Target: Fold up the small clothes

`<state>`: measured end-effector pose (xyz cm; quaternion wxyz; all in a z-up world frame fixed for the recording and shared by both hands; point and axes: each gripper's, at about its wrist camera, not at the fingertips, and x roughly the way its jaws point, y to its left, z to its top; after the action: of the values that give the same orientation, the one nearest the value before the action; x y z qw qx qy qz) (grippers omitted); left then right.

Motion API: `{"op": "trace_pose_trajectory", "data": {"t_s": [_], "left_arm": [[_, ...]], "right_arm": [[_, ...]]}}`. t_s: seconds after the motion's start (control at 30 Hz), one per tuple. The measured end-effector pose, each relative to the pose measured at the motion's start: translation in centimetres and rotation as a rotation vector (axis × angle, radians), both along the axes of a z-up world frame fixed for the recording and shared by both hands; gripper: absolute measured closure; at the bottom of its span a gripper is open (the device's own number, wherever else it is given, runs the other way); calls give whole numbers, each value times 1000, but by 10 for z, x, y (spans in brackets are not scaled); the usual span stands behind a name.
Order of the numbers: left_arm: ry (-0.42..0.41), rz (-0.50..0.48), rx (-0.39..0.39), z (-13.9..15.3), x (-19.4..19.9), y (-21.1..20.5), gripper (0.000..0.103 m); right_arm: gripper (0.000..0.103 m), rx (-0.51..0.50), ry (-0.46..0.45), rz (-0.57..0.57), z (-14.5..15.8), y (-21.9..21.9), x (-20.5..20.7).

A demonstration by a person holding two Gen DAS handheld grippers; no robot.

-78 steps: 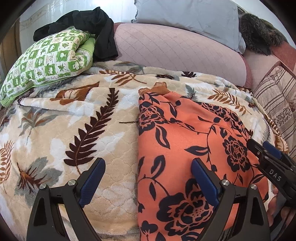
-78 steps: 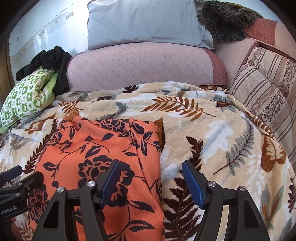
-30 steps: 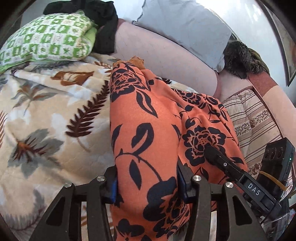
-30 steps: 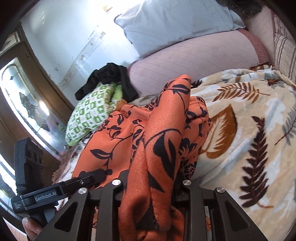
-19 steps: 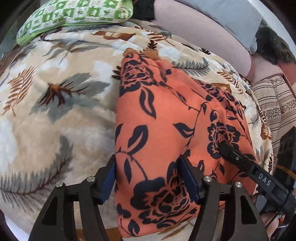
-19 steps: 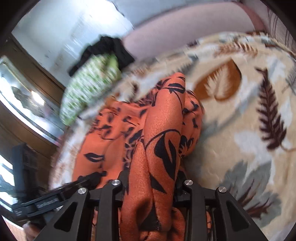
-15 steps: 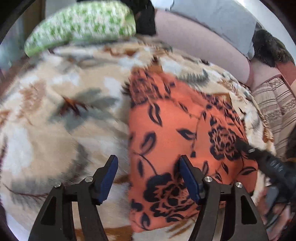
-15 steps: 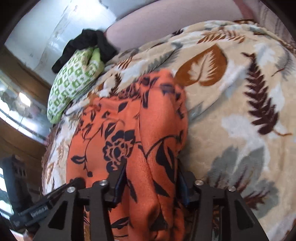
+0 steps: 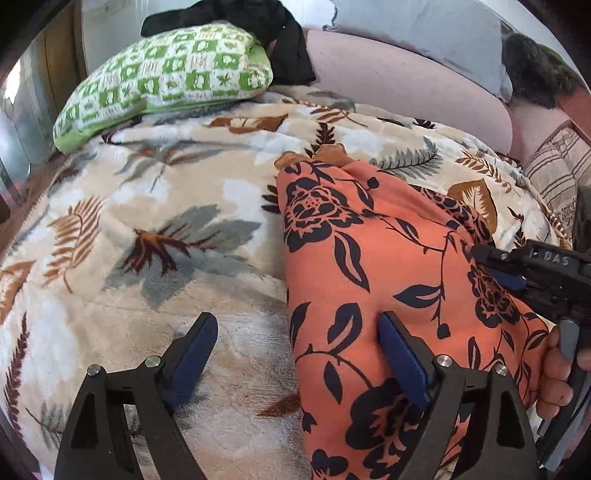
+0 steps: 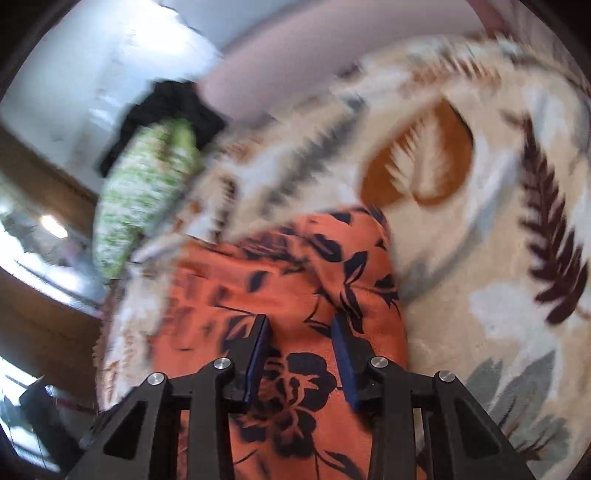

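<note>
1. The orange garment (image 9: 388, 266), printed with dark flowers and leaves, lies folded on the leaf-patterned blanket (image 9: 155, 229), on the right half of the left wrist view
2. Its left fold edge runs straight from a rust-brown collar end near the pink bolster (image 9: 399, 85) down toward the near edge of the bed
3. The left gripper (image 9: 295, 343) hangs over that fold edge with its fingers spread wide and still opening; the left pad is over bare blanket, the right pad (image 9: 402, 354) is over the orange cloth, and neither visibly presses the fabric
4. The right gripper (image 10: 301, 347) is over the garment's (image 10: 295, 295) right side, near its bunched right edge; this view is blurred
5. Its fingers stand fairly close and are closing, with orange cloth between them; whether the pads already pinch it I cannot tell
6. In the left wrist view the right gripper's (image 9: 495, 269) tips lie on the garment's right side, and a hand (image 9: 557, 376) grips its handle at the frame edge
7. A green-and-white pillow (image 9: 166, 81) lies at the blanket's far left, with black cloth (image 9: 273, 33) bunched behind it
8. A grey pillow (image 9: 417, 29) leans on top of the bolster, a dark furry thing (image 9: 535, 70) beside it
9. A striped cushion (image 9: 557, 173) sits at the far right
</note>
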<state>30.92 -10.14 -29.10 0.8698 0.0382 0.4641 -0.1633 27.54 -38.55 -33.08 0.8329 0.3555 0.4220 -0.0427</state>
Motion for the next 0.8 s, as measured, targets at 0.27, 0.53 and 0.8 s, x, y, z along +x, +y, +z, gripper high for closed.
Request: {"op": "trace_pose_trajectory", "data": {"t_s": [0.27,0.53,0.8], "left_arm": [[-207,86,69,53,-64,14,14],[-385,138,119,116,-154,31,13],[-500,197,78,193,-207,54,8]], "right_arm": [[65,-275,-90,27,71,37,-51],[44,-487,-172,-7,137,85,-149],[41,-553,-245,-9,200,112,-213]]}}
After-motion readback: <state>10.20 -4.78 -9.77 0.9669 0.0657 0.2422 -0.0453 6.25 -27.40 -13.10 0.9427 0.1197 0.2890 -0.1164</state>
